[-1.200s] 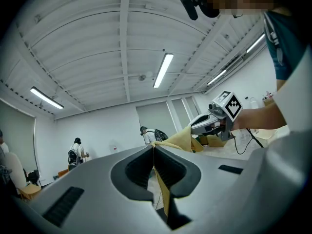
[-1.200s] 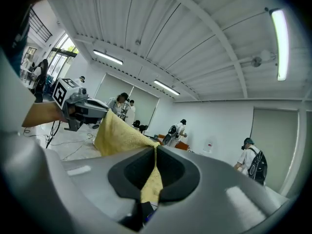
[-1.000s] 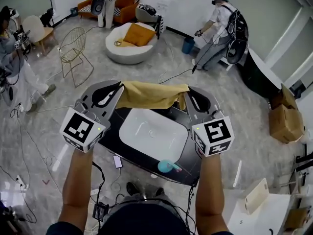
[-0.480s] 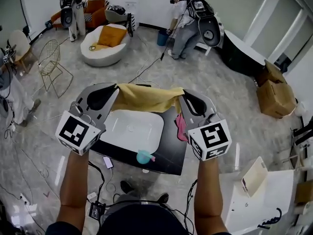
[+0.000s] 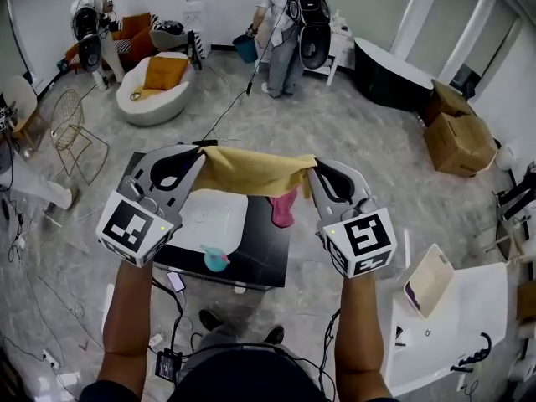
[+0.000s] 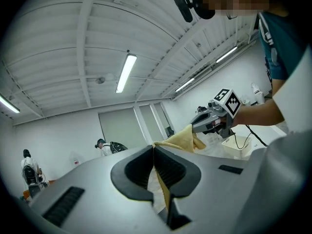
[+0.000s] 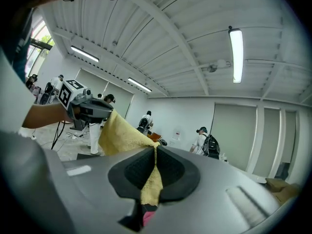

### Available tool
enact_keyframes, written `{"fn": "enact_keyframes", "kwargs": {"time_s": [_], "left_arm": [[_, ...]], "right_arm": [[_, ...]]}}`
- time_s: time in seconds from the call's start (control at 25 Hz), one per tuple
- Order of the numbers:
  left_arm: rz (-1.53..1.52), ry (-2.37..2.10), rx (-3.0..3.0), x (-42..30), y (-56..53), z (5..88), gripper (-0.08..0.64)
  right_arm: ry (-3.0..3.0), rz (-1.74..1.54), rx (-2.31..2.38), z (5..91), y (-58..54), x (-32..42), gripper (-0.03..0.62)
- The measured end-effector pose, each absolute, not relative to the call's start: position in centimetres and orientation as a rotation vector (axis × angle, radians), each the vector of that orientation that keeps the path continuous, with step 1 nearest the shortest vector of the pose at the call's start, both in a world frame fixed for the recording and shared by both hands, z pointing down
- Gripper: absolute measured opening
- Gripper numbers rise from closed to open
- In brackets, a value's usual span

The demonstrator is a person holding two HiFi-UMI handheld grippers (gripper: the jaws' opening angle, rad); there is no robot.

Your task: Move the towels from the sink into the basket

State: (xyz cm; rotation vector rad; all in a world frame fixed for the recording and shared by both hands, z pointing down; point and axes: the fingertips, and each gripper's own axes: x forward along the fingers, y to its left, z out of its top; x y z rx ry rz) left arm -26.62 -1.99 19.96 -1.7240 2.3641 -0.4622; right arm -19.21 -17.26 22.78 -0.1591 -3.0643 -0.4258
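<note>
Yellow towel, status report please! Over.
Left hand-held gripper and right hand-held gripper both shut on yellow towel, stretched between them above sink. Pink towel dangles beneath. No blocker seen.

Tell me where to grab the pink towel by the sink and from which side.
Take the pink towel at its wider upper bunch, coming down from above: it looks crumpled, narrowing toward its near end, right of the sink. Whether it lies on the counter or hangs, I cannot tell. The left gripper and right gripper hold the yellow towel.
</note>
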Motion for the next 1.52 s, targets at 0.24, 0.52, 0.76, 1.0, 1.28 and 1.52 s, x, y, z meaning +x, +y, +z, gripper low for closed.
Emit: {"fn": "enact_keyframes", "kwargs": {"time_s": [0.24,0.52,0.76,1.0,1.28,1.52], "left_arm": [[-0.472,2.311,-1.778,-22.0,-7.3,19.7,0.014],[-0.498,2.230,-1.850,-16.2,-14.2,19.5,0.014],[-0.512,2.154,-1.901,-11.5,-19.4,19.5,0.014],[-0.542,2.081,-1.967,-7.3,-23.6,19.1,0.014],[-0.535,1.943,-2.073,-3.8,-28.1,19.3,0.014],[-0.478,1.756,-2.218,-0.1,-33.8,19.7,0.014]], "right_arm": [[-3.072,-0.404,-0.085,22.8,-22.2,-13.9,0.021],[-3.077,-0.382,0.019,22.4,-28.3,-7.0,0.021],[-3.075,-0.382,0.117,22.2,-32.7,-1.0,0.021],[-3.073,-0.356,0.228,21.6,-36.2,4.3,0.021],[-3.051,-0.359,0.386,21.6,-39.0,9.1,0.021],[-2.964,-0.333,0.609,22.5,-42.6,14.1,0.021]]}}
